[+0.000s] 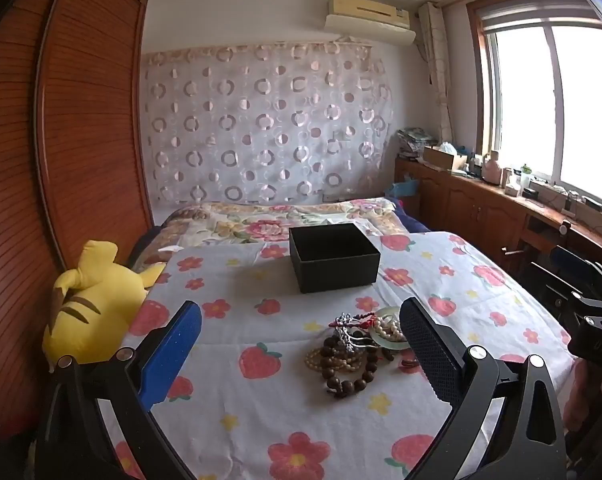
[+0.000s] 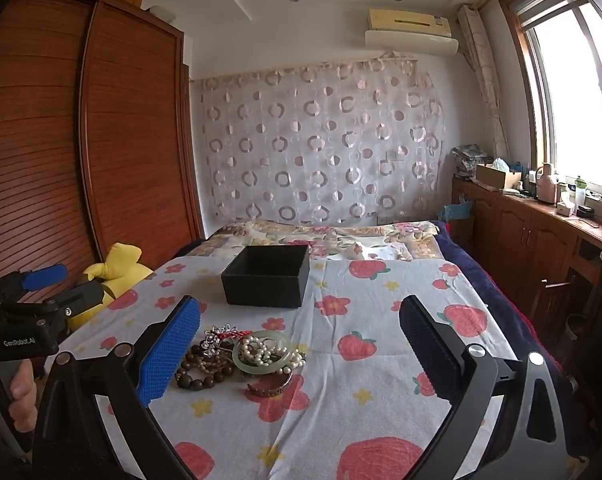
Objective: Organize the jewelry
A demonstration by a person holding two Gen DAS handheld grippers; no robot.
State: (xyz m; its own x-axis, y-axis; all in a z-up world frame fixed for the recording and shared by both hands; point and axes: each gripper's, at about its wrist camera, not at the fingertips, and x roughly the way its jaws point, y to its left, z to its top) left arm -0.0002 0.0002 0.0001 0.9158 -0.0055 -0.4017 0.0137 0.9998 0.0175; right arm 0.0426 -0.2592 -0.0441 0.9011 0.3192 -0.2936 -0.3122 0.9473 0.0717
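Note:
A pile of jewelry (image 1: 357, 350) lies on the strawberry-print sheet: brown bead bracelets (image 2: 203, 370), a pale green jade bangle (image 2: 261, 360), white pearls (image 2: 261, 350), a metal cuff (image 2: 271, 386) and a red tassel piece (image 1: 351, 320). An open black box (image 1: 333, 256) stands behind it, also in the right wrist view (image 2: 267, 276). My left gripper (image 1: 301, 352) is open and empty, with the pile near its right finger. My right gripper (image 2: 301, 344) is open and empty, with the pile near its left finger.
A yellow plush toy (image 1: 89, 304) lies at the bed's left edge beside the wooden wardrobe (image 1: 61, 140). A floral quilt (image 1: 281, 216) lies behind the box. A cluttered wooden cabinet (image 2: 541, 220) runs under the window on the right.

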